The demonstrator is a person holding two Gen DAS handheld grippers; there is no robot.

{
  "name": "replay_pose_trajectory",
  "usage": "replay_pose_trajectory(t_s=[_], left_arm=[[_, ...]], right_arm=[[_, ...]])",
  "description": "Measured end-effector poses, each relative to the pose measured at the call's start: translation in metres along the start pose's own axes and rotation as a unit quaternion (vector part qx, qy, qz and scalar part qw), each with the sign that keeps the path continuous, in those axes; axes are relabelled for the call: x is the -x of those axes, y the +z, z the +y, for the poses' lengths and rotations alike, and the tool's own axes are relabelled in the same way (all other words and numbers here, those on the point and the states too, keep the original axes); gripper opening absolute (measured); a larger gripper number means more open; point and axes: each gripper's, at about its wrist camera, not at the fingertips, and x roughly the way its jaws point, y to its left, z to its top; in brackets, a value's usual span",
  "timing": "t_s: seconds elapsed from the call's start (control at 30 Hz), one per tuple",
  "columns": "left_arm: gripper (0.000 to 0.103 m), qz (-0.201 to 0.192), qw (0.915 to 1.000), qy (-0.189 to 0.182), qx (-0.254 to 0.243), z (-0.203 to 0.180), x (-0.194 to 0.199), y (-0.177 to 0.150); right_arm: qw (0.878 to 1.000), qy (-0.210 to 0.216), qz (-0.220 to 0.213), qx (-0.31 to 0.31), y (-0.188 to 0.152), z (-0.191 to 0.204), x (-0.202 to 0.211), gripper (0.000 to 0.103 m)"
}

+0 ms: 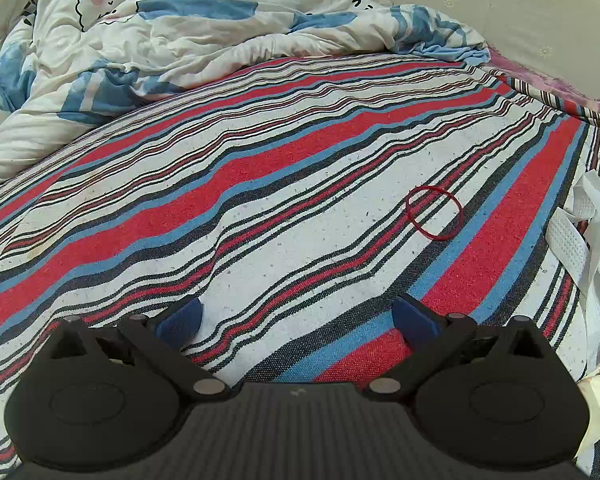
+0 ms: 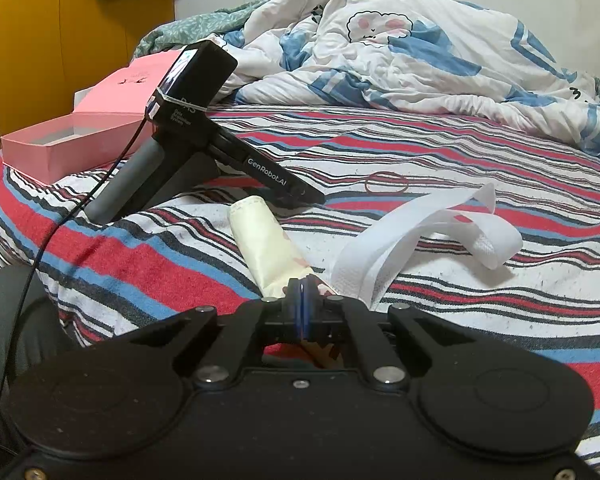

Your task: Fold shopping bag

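Right gripper (image 2: 302,300) is clamped tight, blue pads pressed together on the near end of the rolled cream shopping bag (image 2: 260,240), and the roll runs away from it toward eleven o'clock across the striped bedsheet (image 2: 480,312). The bag's white handles (image 2: 428,224) spill out loose toward one o'clock, looping over the stripes and lying slack. Over in the left wrist view, the left gripper (image 1: 298,318) sits with its blue fingers (image 1: 180,320) spread wide apart and nothing between them, low over the sheet; the handles (image 1: 568,240) just peek in at three o'clock on the frame's edge. A red rubber band (image 1: 434,212) lies flat on the sheet at about one o'clock from that open gripper, apart from everything; the right wrist view finds it (image 2: 386,182) at twelve to one o'clock, beyond the handles. From the right view the left gripper's black body (image 2: 204,136) rests on the bed at ten o'clock, a pink box (image 2: 72,136) behind it, open. A rumpled blue-and-white duvet (image 2: 380,52) is heaped across the far side.
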Motion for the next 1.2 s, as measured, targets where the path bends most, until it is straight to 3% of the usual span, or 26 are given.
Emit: replay_pose_trajectory(t_s=[1.2], left_arm=[[0.103, 0.000, 1.0000, 0.000, 0.000, 0.0004, 0.0001, 0.0001]], right_arm=[[1.000, -0.002, 0.003, -0.002, -0.0006, -0.0027, 0.0039, 0.000]])
